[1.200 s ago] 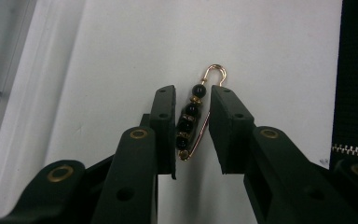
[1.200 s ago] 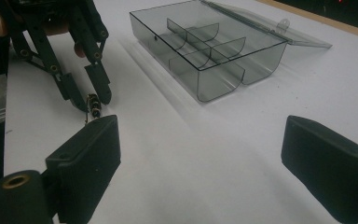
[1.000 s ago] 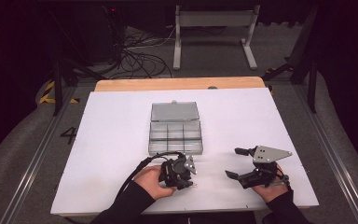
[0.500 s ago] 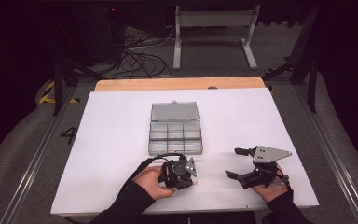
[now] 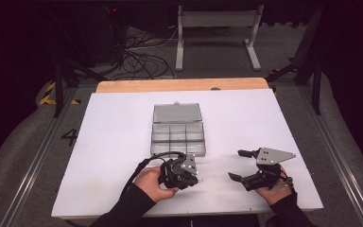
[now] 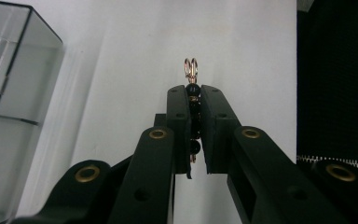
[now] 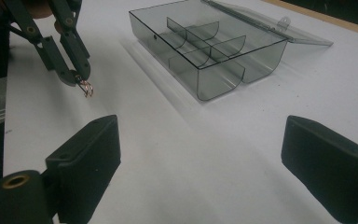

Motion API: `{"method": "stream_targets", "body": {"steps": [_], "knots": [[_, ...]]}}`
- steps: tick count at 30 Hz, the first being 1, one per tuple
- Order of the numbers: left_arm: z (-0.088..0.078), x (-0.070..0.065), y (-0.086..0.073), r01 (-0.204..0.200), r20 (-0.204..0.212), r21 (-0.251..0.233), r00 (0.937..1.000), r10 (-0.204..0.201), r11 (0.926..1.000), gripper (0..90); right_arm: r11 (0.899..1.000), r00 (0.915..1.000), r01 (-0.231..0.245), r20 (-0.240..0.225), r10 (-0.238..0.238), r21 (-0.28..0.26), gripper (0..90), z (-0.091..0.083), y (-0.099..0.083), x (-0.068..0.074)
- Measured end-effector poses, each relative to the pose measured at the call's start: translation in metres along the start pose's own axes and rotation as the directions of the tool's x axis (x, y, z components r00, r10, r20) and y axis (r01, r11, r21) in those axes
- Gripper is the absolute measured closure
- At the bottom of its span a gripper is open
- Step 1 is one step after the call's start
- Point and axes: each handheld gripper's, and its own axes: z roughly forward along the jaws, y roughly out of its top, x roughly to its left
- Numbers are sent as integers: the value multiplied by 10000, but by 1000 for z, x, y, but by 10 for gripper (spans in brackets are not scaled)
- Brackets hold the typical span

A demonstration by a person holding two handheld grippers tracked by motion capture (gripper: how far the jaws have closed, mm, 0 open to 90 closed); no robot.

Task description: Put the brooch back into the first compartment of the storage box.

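Note:
A small trinket of black beads with two gold rings (image 6: pixel 191 67) sticks out from between the pads of my left gripper (image 6: pixel 193 91), which is shut on it. In the high view the left gripper (image 5: pixel 196 177) lies low over the white table near the front, just below the clear box (image 5: pixel 177 130). From the right gripper view, the left gripper (image 7: pixel 79 77) holds the gold rings (image 7: pixel 87 88) just above the table. My right gripper (image 5: pixel 236 164) rests at the front right, open with nothing between its jaws (image 7: pixel 200 140).
The clear plastic compartment box (image 7: pixel 205 46) stands open at the table's middle, its lid (image 5: pixel 177 112) laid flat behind it, and its compartments look empty. The white table sheet (image 5: pixel 99 142) ends at a wooden strip (image 5: pixel 179 85) at the back. Cables lie on the floor beyond.

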Motion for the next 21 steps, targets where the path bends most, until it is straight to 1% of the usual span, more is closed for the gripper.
{"method": "stream_targets", "body": {"steps": [3, 6, 8, 11, 13, 18, 21], "knots": [[-3, 1, 0, 58, 3, -228, 10000, -58, 9997, 832, 10000, 10000, -12, 4, 12, 27, 118, 0, 0, 0], [-5, 1, -1, 110, -77, -313, 9999, -112, 9995, 832, 10000, 10000, 14, 3, -14, 47, 118, 0, 0, 0], [-7, 1, -1, 105, -97, -456, 9999, -109, 9989, 832, 10000, 10000, 18, -2, -17, 45, 118, 1, 0, 0], [-10, 2, -1, 177, 12, -665, 9998, -176, 9976, 832, 10000, 10000, 23, 10, -23, 57, 118, 0, 0, 0], [-11, 2, -1, 222, -14, -744, 9997, -223, 9970, 832, 10000, 10000, 6, 9, -6, 59, 118, 0, 0, 0], [-15, 1, -2, 207, -72, -873, 9997, -214, 9960, 832, 10000, 10000, 29, 9, -29, 67, 119, 0, 0, 0], [-19, 1, -1, 151, -188, -981, 9997, -170, 9951, 832, 10000, 10000, 28, 9, -28, 59, 119, 0, 0, 0]]}}
